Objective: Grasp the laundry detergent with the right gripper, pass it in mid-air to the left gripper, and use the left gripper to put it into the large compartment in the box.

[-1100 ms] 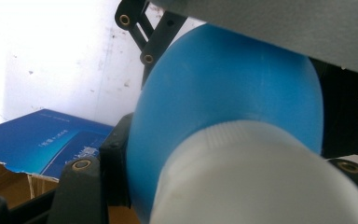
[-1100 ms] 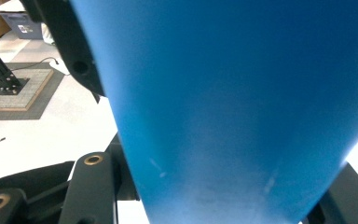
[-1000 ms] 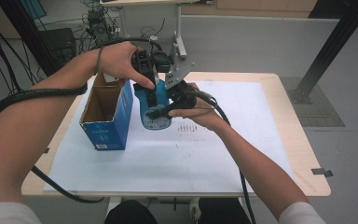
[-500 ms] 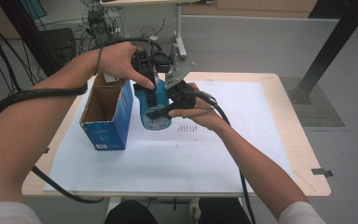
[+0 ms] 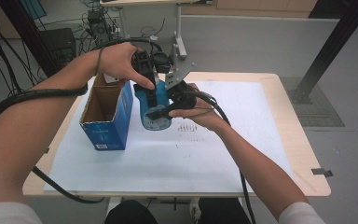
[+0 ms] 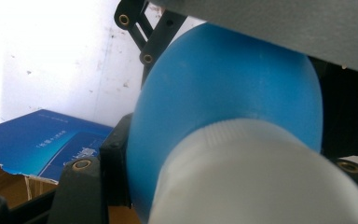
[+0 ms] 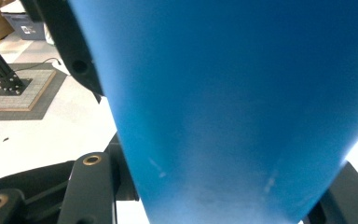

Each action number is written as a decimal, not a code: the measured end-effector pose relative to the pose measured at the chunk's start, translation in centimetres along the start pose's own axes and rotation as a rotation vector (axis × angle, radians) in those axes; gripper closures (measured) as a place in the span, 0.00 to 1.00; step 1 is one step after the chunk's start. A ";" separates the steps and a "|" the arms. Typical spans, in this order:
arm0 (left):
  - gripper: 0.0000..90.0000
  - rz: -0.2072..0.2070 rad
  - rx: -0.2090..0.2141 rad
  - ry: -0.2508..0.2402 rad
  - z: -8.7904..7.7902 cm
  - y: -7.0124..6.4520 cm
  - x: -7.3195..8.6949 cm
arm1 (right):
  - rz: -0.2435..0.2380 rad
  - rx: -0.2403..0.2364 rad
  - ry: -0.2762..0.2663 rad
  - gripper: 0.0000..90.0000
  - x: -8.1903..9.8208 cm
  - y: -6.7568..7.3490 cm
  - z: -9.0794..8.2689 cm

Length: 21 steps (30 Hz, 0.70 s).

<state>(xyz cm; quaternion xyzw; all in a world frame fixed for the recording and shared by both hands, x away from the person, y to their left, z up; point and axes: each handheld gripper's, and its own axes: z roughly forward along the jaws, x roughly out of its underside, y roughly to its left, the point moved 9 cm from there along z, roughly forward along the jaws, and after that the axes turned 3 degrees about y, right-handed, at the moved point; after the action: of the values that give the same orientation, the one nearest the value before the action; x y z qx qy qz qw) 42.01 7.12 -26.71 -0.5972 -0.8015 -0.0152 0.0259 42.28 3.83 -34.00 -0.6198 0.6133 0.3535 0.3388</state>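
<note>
- Two tools are clamped on one blue bottle (image 5: 154, 109) at once: the left tool (image 5: 152, 95) comes down on it from above, near the white cap (image 6: 261, 172), and the right tool (image 5: 161, 112) grips its body from the side.
- The bottle is held over the white sheet (image 5: 191, 154) that covers the surface (image 5: 303, 154), just beside the open blue carton (image 5: 106, 116) and apart from it; whether its base touches the sheet I cannot tell.
- In the left gripper view the black jaws sit tight on either side of the bottle's neck under the cap; in the right gripper view they flank the blue wall closely.
- This double hold looks like bracing: one tool steadies the body while the other works at the cap end, probably to twist the cap or to guide the bottle toward the carton.
- The carton stands upright, its flaps up and its mouth open, to the left of the bottle.
- The carton's near wall and raised flaps are the likeliest obstacle if the bottle is to go in; the trailing cables (image 5: 223, 116) hang close by the right hand (image 5: 200, 109).
- A grey metal stand (image 5: 179, 44) rises behind the surface, well clear of the work.
</note>
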 end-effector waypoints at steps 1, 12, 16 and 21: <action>0.41 0.000 0.000 0.000 0.0 0.0 0.0 | 0.000 -0.001 -0.001 0.47 0.0 0.0 0.0; 0.41 -0.012 0.012 -0.012 0.1 0.1 -0.2 | 0.007 -0.013 -0.009 0.45 0.2 0.0 0.0; 0.42 -0.026 0.009 -0.015 0.1 0.4 -0.1 | 0.015 0.003 -0.027 0.36 0.2 -0.1 -0.2; 0.42 -0.041 0.002 -0.021 0.5 0.7 -0.1 | 0.018 0.028 -0.034 0.36 0.5 -0.6 -0.9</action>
<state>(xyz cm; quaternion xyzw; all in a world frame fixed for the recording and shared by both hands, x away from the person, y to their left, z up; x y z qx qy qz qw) 42.68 7.30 -27.26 -0.5807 -0.8139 -0.0084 0.0177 42.87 2.77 -33.93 -0.6035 0.6178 0.3582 0.3547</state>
